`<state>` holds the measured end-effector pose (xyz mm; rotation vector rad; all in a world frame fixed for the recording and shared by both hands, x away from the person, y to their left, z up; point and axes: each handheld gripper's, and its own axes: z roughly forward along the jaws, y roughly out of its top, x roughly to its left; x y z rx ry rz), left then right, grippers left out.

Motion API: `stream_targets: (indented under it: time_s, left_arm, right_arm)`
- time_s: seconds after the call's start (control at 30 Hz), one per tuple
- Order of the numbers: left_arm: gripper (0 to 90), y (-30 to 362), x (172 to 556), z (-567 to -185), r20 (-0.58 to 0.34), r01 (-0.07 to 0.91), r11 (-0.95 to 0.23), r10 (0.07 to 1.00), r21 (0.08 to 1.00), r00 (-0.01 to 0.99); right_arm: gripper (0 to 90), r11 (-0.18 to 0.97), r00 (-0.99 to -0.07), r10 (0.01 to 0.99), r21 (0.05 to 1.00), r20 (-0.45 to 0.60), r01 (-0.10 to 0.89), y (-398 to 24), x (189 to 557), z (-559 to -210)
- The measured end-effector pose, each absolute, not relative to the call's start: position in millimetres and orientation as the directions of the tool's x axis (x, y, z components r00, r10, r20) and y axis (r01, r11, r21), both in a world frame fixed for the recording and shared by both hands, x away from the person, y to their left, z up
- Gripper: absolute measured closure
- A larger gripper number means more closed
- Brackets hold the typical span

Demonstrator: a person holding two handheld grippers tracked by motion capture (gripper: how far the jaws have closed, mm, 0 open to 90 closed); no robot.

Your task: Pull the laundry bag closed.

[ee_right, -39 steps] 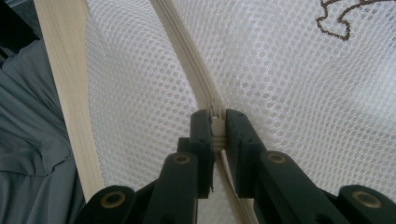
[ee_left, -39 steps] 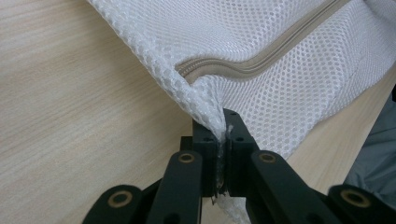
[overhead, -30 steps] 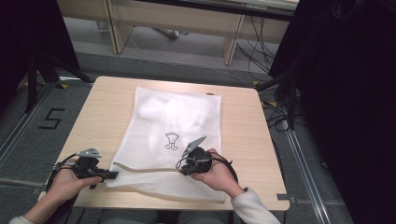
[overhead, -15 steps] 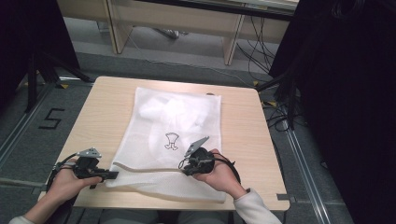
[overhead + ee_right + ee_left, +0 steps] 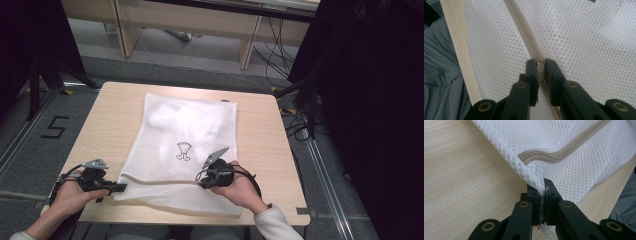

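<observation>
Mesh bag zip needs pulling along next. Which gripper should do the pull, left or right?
Right. The right gripper is shut on the zip slider; the left gripper pinches the mesh bag at its corner, better as anchor.

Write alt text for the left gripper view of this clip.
The left gripper has its two black jaws shut on a pinched corner of a white mesh laundry bag, just below its closed beige zipper. The bag lies on a light wooden table.

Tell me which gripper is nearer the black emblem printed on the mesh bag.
Right. The right gripper sits just beside and below the emblem; the left gripper clamps the mesh bag's far corner.
</observation>
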<state>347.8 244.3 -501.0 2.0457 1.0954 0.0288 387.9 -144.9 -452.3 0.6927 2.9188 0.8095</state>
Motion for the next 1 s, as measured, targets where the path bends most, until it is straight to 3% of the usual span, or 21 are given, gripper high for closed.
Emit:
stream_targets:
  time_s: [1.0]
  left_arm:
    - [85.1,244,347,-501,-0.329,0.694,-0.303,0.712,0.653,0.621]
  right_arm:
    - [82.2,0.751,-0.888,0.451,0.499,0.092,0.433,-163,386,-452]
